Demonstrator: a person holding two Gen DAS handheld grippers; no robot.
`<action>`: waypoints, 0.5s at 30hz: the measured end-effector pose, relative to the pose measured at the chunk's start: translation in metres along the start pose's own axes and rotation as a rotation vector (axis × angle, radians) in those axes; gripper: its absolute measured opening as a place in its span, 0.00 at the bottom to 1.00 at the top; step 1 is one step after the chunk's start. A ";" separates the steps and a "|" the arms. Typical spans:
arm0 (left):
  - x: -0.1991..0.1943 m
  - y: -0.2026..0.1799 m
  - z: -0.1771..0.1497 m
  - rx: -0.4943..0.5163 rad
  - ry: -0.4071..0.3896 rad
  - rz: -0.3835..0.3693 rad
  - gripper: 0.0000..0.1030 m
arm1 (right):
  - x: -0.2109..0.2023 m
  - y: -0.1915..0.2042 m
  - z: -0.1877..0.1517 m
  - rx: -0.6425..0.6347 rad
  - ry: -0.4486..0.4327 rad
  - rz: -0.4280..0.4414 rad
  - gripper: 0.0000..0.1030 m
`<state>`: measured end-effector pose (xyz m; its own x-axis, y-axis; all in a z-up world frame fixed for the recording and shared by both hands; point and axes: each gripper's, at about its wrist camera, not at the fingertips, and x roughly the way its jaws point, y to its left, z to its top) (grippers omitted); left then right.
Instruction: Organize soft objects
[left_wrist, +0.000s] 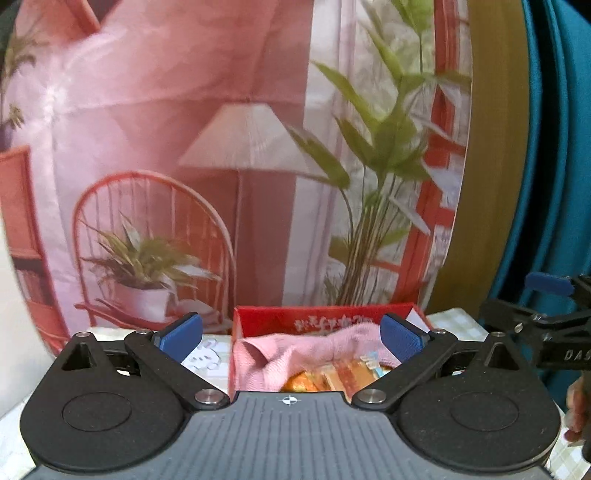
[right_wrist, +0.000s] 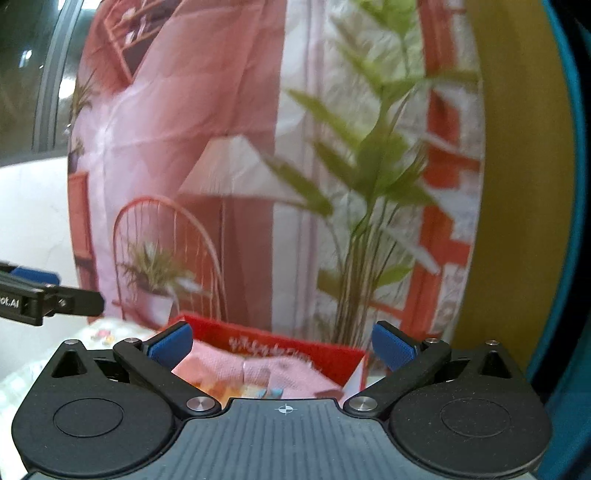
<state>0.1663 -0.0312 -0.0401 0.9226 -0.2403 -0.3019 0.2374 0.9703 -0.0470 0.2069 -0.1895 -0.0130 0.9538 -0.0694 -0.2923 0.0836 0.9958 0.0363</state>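
On a tabletop before a printed backdrop (left_wrist: 221, 147) of lamp, chair and potted plants, a red cardboard box (left_wrist: 258, 319) holds a pink knitted garment (left_wrist: 295, 350), which lies bunched inside with its folds draped over the near wall and an orange-and-blue printed patch showing among them. Both tools hang just above and short of the box: the left gripper (left_wrist: 291, 334) stands with its blue pads spread wide and nothing between them, and the right gripper (right_wrist: 282, 347) is likewise fully apart and empty, neither touching the cloth. A hand (left_wrist: 578, 410) shows at the edge of the left wrist view. Judged from this, the garment has been delivered into the box and the placing step is at its close. Motion blur softens the right wrist view, so whether the knit sits wholly within the walls on that side is uncertain. A next move would call either for tucking the overhanging folds down inside, or for turning to whatever soft item remains elsewhere, out of sight.
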 end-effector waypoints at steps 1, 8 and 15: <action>-0.008 0.000 0.003 0.007 -0.009 0.011 1.00 | -0.007 0.001 0.006 0.001 -0.009 -0.011 1.00; -0.066 -0.006 0.027 0.044 -0.078 0.062 1.00 | -0.061 0.013 0.043 -0.012 -0.080 -0.055 1.00; -0.104 -0.010 0.045 0.054 -0.151 0.099 1.00 | -0.093 0.008 0.070 0.047 -0.103 -0.068 1.00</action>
<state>0.0820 -0.0170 0.0348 0.9764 -0.1491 -0.1563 0.1554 0.9874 0.0285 0.1392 -0.1793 0.0810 0.9698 -0.1449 -0.1961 0.1604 0.9849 0.0653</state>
